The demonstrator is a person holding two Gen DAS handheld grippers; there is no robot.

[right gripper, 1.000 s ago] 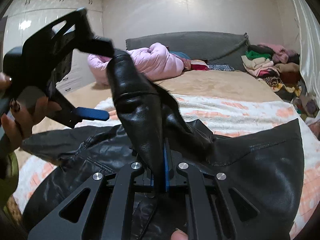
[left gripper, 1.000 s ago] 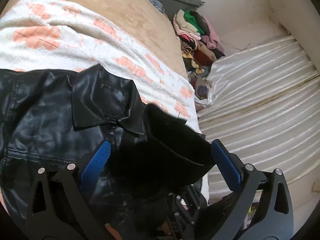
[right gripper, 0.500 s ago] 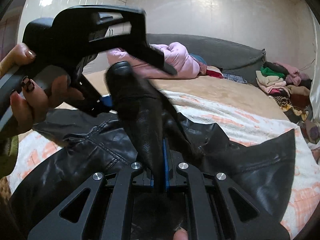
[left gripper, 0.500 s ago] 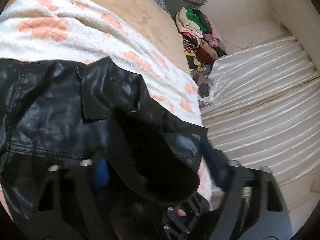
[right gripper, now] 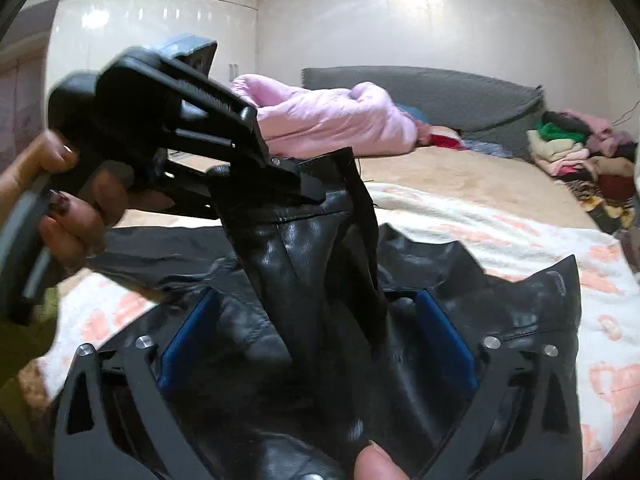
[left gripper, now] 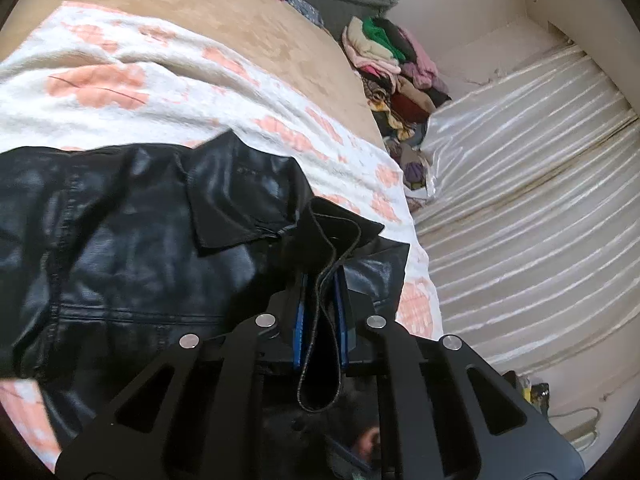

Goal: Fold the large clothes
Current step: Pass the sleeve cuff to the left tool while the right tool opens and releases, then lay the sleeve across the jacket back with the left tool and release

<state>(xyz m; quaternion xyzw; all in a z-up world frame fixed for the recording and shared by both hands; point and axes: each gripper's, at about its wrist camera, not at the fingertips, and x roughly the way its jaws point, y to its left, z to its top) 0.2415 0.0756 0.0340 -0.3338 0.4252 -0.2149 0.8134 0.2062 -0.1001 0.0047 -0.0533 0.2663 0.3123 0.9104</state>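
Room: bedroom with white wardrobes at the far left, pale walls, grey headboard [right gripper: 440, 92] behind the bed.
Surface: wide bed under a tan cover, with a white blanket [left gripper: 132, 92] printed in orange spread across the near part.
Background, left to right: pink puffy coat [right gripper: 336, 120] heaped near the headboard, then a pile of clothes [right gripper: 576, 152] at the bed's far right edge, then a pale striped curtain [left gripper: 520, 200] beside the bed in the left wrist view.
Jacket: black leather jacket [left gripper: 120, 248] lying mostly flat and open on the blanket, collar and hem corners spread; one sleeve [right gripper: 312, 248] raised off the body.
Left gripper [left gripper: 320, 312]: pinched tight on the sleeve cuff, blue pads pressed against the doubled edge.
Right gripper [right gripper: 316, 320]: spread wide, blue pads well apart on either side of the lifted sleeve, gripping nothing.
Done, judged from the layout: jacket laid out on the bed; sleeve picked up by its end.
Left, judged: sleeve not yet laid across the body, other sleeve not visibly folded, body not yet doubled over. Early stage.
Unclear: which sleeve of the two, and where the second sleeve lies.
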